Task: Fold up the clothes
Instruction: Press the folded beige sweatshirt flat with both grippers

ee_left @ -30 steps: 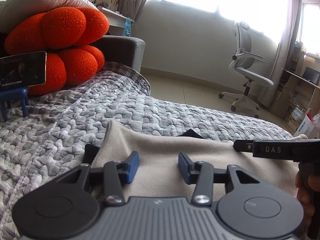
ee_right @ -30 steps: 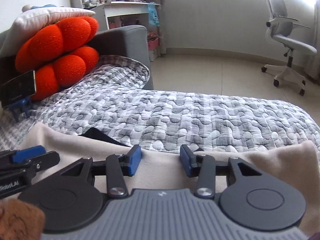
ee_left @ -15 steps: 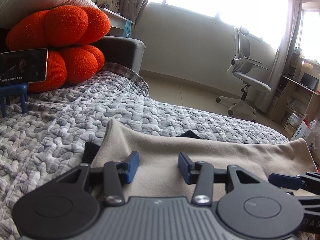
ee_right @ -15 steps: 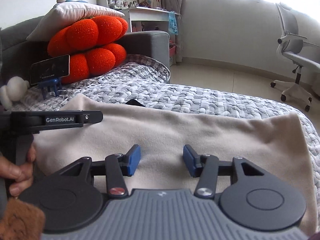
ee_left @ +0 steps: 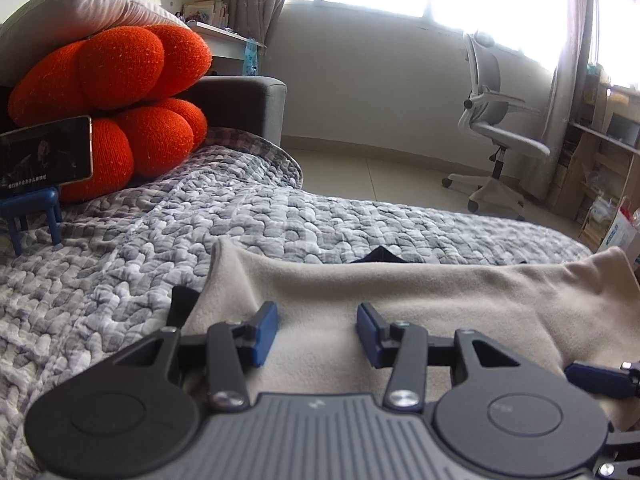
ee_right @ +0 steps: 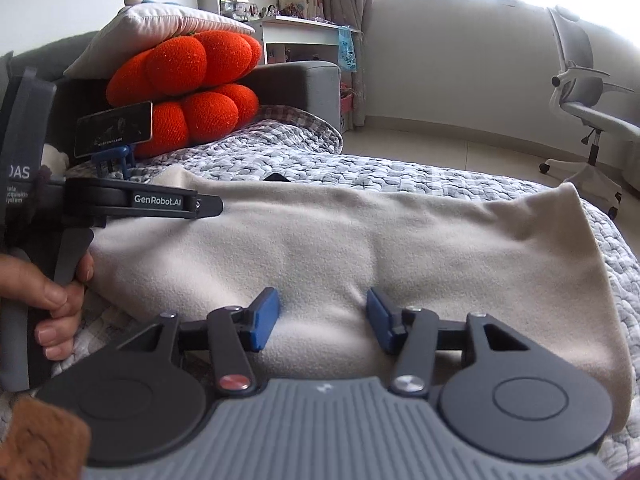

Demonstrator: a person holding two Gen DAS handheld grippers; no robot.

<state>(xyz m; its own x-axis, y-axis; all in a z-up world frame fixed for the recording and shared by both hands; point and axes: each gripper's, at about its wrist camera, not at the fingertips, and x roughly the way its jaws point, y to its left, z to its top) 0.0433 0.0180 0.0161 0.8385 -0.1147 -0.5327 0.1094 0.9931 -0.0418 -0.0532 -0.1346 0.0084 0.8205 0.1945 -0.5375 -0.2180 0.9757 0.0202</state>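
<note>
Garment (ee_right: pixel 320 240): beige cloth lying spread flat on the bed (ee_left: pixel 240 220), long side running left to right, a dark layer peeking out at its far edge.
Left tongs (ee_left: pixel 316 330): hovering released over the cloth's left part, blue pads apart, nothing pinched between them; likely waiting for the next pinch.
Right tongs (ee_right: pixel 322 320): also released, jaws having just been opening, pads parted over the cloth's near middle with only flat fabric beneath, no fold gripped.
Hand (ee_right: pixel 52 300): showing at the left of the right view, gripping the left tool's handle.
Edges: far edge lying straight; right corner lifting slightly near the bed's right side; left corner curling up a little.
Open room: plenty of quilt showing beyond the far edge, so a fold away from the person looks easy; less room at right, where the bed is dropping off.
Clutter: phone (ee_left: pixel 44 156) on a blue stand and orange cushion (ee_left: pixel 120 100) sitting far left, well apart from the cloth.
</note>
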